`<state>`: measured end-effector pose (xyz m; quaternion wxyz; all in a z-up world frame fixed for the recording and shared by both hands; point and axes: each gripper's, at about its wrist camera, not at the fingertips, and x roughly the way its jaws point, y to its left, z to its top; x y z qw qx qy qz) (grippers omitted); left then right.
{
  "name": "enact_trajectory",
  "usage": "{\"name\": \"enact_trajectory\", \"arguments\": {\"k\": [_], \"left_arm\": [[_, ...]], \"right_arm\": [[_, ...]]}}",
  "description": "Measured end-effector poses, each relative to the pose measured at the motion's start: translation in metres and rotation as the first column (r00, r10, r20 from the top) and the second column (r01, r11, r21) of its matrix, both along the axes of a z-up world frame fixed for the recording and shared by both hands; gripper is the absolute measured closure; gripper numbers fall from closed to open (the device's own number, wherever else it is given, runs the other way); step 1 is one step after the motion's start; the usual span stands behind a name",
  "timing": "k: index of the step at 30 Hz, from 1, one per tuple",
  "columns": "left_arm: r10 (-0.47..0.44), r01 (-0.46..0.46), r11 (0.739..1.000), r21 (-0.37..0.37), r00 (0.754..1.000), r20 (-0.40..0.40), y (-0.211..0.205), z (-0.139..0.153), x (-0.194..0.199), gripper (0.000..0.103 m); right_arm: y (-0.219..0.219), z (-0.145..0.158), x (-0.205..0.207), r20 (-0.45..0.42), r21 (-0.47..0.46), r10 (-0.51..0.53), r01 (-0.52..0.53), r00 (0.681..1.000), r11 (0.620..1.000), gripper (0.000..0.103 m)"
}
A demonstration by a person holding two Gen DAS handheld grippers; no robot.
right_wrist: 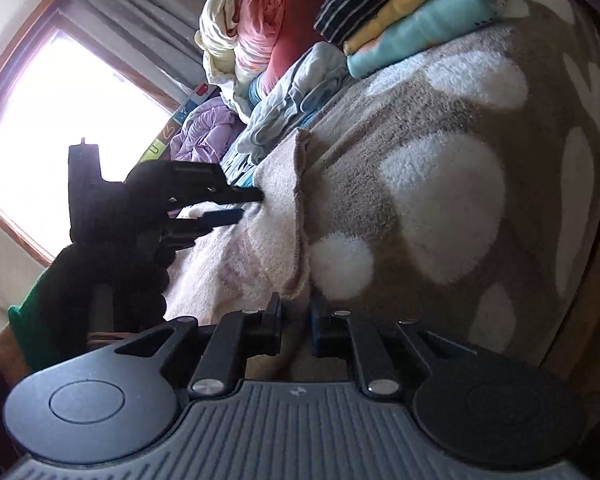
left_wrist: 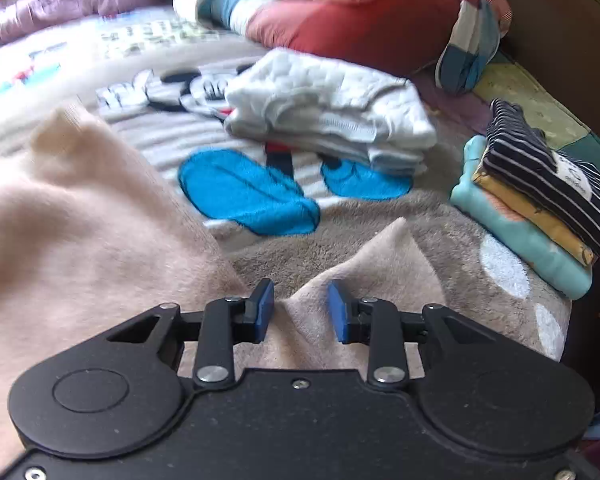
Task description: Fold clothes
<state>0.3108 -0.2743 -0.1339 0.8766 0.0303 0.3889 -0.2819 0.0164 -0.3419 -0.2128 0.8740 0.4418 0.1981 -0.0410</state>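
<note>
the right gripper (right_wrist: pixel 296 326) sits low over the edge of a pale pink garment (right_wrist: pixel 260 236), its jaws nearly together with the hem between them; the left gripper (right_wrist: pixel 248 205) reaches in from the window side onto the same cloth; a folded stack (right_wrist: pixel 416 16) rests on the spotted brown blanket (right_wrist: pixel 440 200).
</note>
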Motion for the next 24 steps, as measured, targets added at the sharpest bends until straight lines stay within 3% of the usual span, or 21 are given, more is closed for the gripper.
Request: {"name": "enact_trajectory", "arguments": {"k": [2,6,10,14,19,21,24], "left_arm": [[-0.018,0.018,1.000,-0.008,0.999,0.046,0.001,0.006,-0.015,0.074],[-0.076,0.075,0.997,0.025,0.996,0.037,-0.026,-0.002,-0.012,0.074],[0.014,-0.015,0.997,0.078,1.000,0.020,-0.041,-0.013,0.014,0.080],[-0.097,0.096,0.995,0.036,0.995,0.024,-0.052,0.003,0.012,0.080],[-0.140,0.144,0.985,0.096,0.989,-0.046,-0.070,-0.009,0.032,0.079],[-0.120,0.128,0.988,0.084,0.989,-0.089,-0.075,-0.016,0.039,0.079],[-0.118,0.122,0.991,0.048,0.989,-0.086,-0.078,-0.013,0.043,0.079]], "right_arm": [[0.000,-0.001,-0.001,0.003,0.014,-0.003,0.003,1.000,1.000,0.090],[0.001,-0.003,0.000,0.007,0.012,-0.002,0.002,1.000,1.000,0.090],[0.001,-0.003,0.001,0.005,0.010,-0.001,0.001,1.000,1.000,0.090],[-0.001,-0.003,0.002,0.003,0.026,-0.005,0.005,1.000,1.000,0.090],[0.000,-0.003,0.002,0.002,0.022,-0.005,0.005,1.000,1.000,0.090],[0.000,-0.002,0.002,0.001,0.012,-0.005,0.005,1.000,1.000,0.090],[0.003,0.000,0.002,-0.005,-0.005,-0.007,0.007,1.000,1.000,0.090]]}}
